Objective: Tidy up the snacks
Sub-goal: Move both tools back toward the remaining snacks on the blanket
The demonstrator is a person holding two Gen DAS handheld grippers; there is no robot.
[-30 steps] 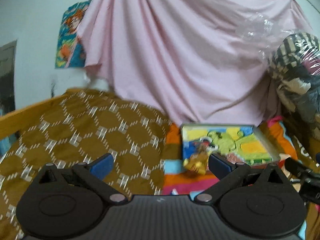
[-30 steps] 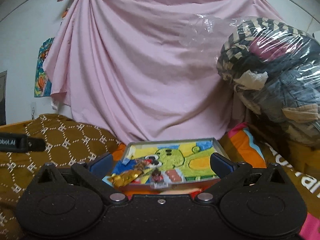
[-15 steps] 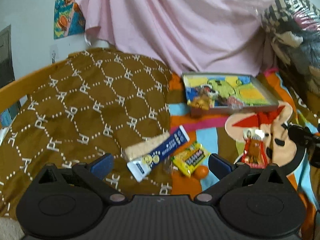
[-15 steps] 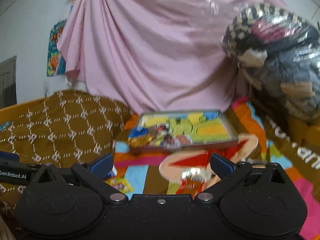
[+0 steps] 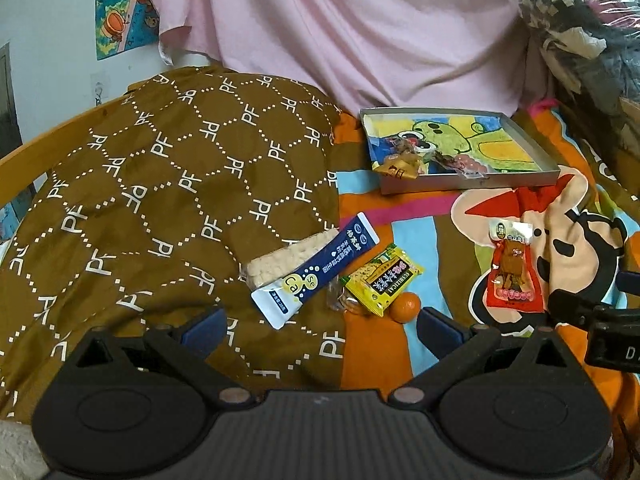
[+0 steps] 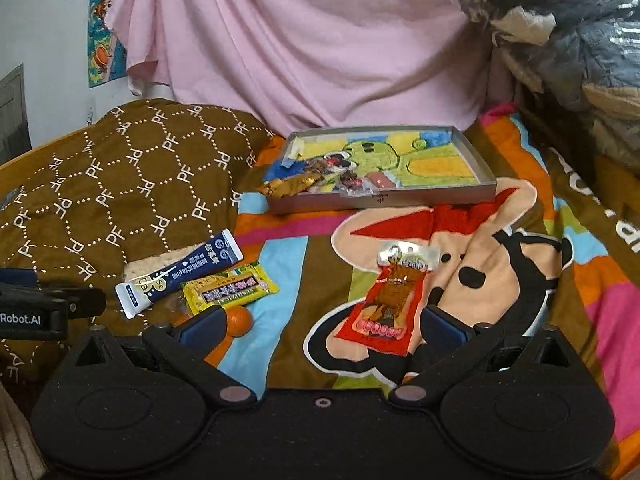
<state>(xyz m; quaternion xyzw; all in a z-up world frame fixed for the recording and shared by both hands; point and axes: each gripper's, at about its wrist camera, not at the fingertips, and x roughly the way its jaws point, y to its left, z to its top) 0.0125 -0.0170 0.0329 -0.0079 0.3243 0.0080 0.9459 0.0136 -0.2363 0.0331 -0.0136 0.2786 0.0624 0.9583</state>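
Snacks lie loose on the bedspread, all placed here relative to the metal tray (image 6: 384, 200) at the far end. Nearest the right gripper (image 6: 320, 324), jaws wide and empty, is the red packet (image 6: 390, 304), flat on the cartoon print, short of the tray's front wall and well apart from it. Left gripper (image 5: 320, 324) also wide, nothing held; just ahead of it a small orange (image 5: 405, 306) touches the yellow packet (image 5: 384, 282). A clear-wrapped item sits half under the yellow packet, can't tell what. Next, the blue-and-white sachet (image 5: 320, 276) lies partly over a pale wafer bar (image 5: 288, 262), both at the edge of the brown quilt (image 5: 160, 200), nearer-left of the tray. In the tray already: a gold wrapper (image 5: 396, 168) and a few small wrapped pieces at its near-left corner; rest of the tray floor bare.

Handling, judged: packets light, thin, crinkly film, likely slippery, and the soft bedding gives under pressure. Pinch across a sealed end or long edge, not flat on top. Wafer bar looks brittle, so grip gently. Orange round, may roll; grip across its middle.

Beyond the tray hangs pink cloth (image 6: 300, 40).
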